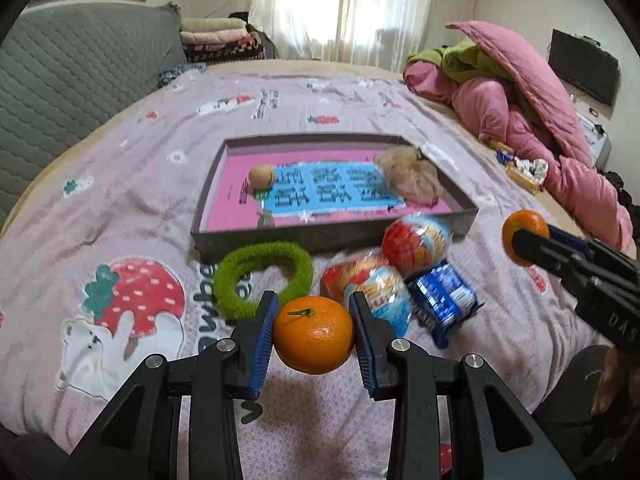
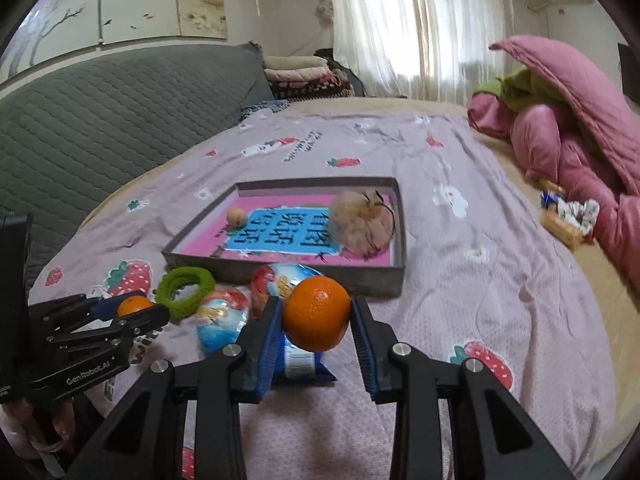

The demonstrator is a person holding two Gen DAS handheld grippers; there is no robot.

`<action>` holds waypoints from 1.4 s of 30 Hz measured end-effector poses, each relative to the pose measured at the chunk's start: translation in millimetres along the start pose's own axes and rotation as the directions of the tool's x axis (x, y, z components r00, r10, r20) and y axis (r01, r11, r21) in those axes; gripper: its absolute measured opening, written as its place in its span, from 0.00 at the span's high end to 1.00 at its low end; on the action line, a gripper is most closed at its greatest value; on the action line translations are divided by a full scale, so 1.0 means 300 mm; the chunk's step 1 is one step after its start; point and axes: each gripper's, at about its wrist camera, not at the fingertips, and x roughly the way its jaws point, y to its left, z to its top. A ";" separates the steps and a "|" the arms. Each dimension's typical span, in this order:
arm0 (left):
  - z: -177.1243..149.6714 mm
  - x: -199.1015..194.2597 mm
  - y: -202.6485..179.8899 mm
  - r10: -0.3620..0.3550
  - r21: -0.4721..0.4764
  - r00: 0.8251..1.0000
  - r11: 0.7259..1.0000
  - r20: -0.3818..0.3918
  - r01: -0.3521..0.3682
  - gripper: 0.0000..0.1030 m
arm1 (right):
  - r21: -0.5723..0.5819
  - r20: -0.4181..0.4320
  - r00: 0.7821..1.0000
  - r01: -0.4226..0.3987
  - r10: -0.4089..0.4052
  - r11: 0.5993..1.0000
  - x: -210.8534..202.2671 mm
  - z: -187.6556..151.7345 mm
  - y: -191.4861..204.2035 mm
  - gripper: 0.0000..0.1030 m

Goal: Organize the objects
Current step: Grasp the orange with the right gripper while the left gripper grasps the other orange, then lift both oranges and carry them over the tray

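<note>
I see the bedspread (image 1: pixel 120 184) under the shallow tray (image 1: pixel 332 236), which holds a fluffy scrunchie (image 1: pixel 412 176). Only my left view shows the blue biscuit packet (image 1: pixel 444 300) whole; my right view hides most of it behind the fruit. My left gripper (image 1: pixel 314 322) clamps one orange (image 1: pixel 314 334) between its pads, above the bedspread. My right gripper (image 2: pixel 316 322) likewise grips a second orange (image 2: pixel 316 318), lifted before the tray's near wall.
</note>
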 end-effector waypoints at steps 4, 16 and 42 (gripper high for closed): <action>0.035 -0.049 -0.013 0.007 0.000 0.999 1.000 0.035 -0.007 0.64 | -0.029 0.029 1.000 0.002 -0.001 1.000 -0.031 0.023 0.046 0.66; 0.099 -0.156 -0.043 0.033 0.002 0.994 0.999 0.102 -0.033 0.64 | -0.076 0.088 0.996 -0.001 0.008 0.997 -0.093 0.077 0.139 0.66; 0.168 -0.209 -0.029 0.062 -0.002 0.987 0.998 0.150 -0.063 0.64 | -0.094 0.173 0.985 0.031 -0.015 0.995 -0.178 0.157 0.140 0.66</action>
